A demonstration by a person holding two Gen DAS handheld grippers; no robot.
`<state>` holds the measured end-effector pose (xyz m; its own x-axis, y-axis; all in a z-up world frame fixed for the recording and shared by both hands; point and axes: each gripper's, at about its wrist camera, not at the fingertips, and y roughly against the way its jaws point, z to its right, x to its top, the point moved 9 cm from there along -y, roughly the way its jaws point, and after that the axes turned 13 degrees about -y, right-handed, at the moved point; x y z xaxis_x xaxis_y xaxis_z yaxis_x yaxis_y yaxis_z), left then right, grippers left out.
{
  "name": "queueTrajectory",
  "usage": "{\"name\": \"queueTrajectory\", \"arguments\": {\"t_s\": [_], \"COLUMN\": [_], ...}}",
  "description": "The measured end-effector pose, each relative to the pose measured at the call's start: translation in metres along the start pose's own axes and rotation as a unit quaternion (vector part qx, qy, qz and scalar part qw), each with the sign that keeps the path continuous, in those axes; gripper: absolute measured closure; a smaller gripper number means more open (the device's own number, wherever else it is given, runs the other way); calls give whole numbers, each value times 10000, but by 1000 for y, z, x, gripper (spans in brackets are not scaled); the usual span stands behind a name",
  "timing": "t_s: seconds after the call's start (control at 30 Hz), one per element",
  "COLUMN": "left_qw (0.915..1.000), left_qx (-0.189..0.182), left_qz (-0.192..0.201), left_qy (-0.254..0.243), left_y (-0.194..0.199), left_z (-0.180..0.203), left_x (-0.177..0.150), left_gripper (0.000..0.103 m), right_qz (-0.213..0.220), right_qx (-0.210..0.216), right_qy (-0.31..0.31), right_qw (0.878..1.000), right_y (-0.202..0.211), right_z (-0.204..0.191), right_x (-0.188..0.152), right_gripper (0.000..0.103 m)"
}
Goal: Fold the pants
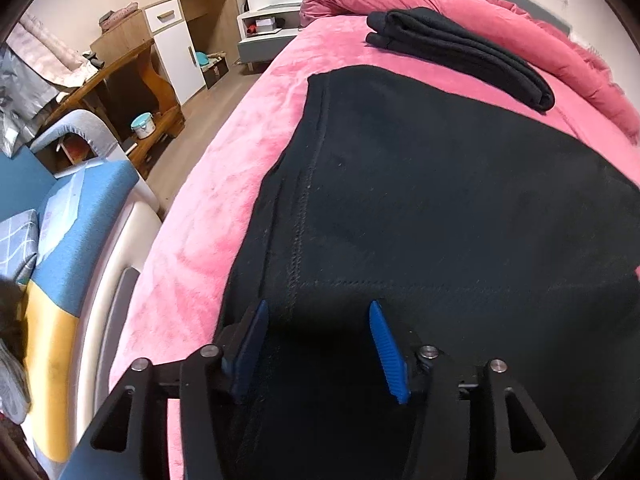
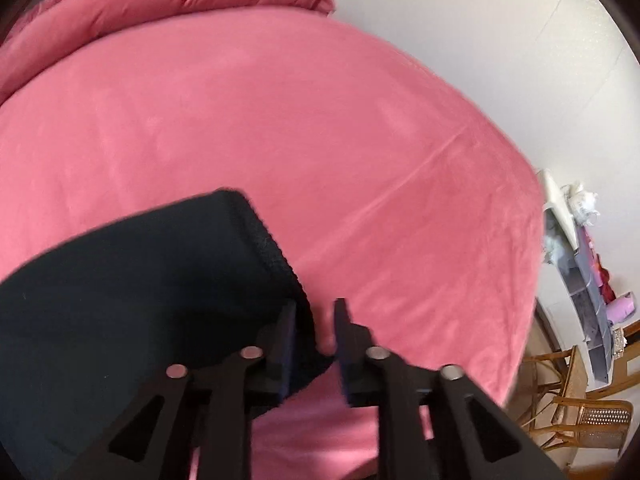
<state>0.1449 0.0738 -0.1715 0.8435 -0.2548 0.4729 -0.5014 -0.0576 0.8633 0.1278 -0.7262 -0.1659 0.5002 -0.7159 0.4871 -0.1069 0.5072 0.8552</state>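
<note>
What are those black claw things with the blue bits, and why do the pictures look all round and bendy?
Those are grippers, two-finger tongs that a person holds, one in each hand. Each carries a small camera with a very wide lens, which bends the picture. One picture looks out from the left gripper, whose blue fingers stand apart over black pants spread on a pink bed. Another dark garment lies folded farther back. The other picture looks out from the right gripper, by the pants' edge. Its jaws are open with that edge between them, not yet pinched.
</note>
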Motion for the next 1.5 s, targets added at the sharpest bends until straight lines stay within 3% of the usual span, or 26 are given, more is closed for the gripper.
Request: {"name": "queueTrajectory", "arguments": {"t_s": [0.07, 0.2, 0.3, 0.37, 0.47, 0.57, 0.67, 0.73, 0.8, 0.87, 0.93, 1.1, 1.2, 1.27, 1.33, 1.43, 1.5], "left_qw": [10000, 9999, 9999, 9999, 10000, 9999, 9998, 9998, 9997, 9997, 9998, 9991, 9986, 9980, 9971, 9952, 9949], "left_qx": [-3, 42, -15, 40, 9, -36, -12, -32, -70, -53, -35, -142, -144, -147, -200, -352, -443], "left_qz": [17, 77, 100, 92, 96, 112, 139, 85, 89, 134, 138, 196, 257, 278, 290, 365, 345], "left_qy": [-34, -121, -45, -62, -9, 126, 161, 192, 215, 191, 162, 352, 436, 543, 682, 840, 842], "left_y": [2, 6, 6, 6, 9, 14, 18, 18, 18, 21, 21, 27, 38, 46, 53, 62, 65], "left_z": [-1, -1, -3, -5, -10, -18, -26, -29, -32, -36, -40, -52, -59, -67, -77, -89, -92], "left_x": [-5, -10, -16, -20, -26, -34, -46, -54, -61, -64, -68, -77, -82, -88, -94, -102, -106], "left_gripper": [47, 47, 47, 44, 44, 44, 44, 44, 42, 42, 42, 42, 42, 42, 42, 42, 41], "right_qz": [145, 493, 135, -244, -717, -1253, -1593, -1697, -1773, -1631, -1501, -1451, -1074, -751, -625, -680, -718], "right_qx": [117, 363, 1424, 2212, 3344, 4274, 4831, 4981, 4821, 4250, 3859, 3840, 3738, 3832, 4049, 4187, 4185], "right_qy": [4, 52, 156, 448, 1045, 1616, 2095, 2317, 2402, 2508, 2600, 2401, 2399, 2517, 2775, 3234, 3394], "right_qw": [9998, 9981, 9896, 9739, 9339, 8806, 8351, 8182, 8237, 8543, 8723, 8797, 8895, 8855, 8690, 8459, 8394], "right_y": [12, 48, 78, 111, 170, 230, 278, 294, 285, 262, 239, 225, 251, 277, 304, 319, 323], "right_z": [-3, -31, -65, -96, -150, -203, -245, -264, -275, -278, -275, -261, -255, -248, -241, -232, -228], "right_x": [-2, -7, -42, -81, -154, -237, -316, -359, -385, -401, -407, -398, -395, -401, -420, -449, -466], "right_gripper": [63, 60, 60, 60, 60, 60, 60, 60, 60, 61, 62, 62, 60, 60, 60, 60, 60]}}
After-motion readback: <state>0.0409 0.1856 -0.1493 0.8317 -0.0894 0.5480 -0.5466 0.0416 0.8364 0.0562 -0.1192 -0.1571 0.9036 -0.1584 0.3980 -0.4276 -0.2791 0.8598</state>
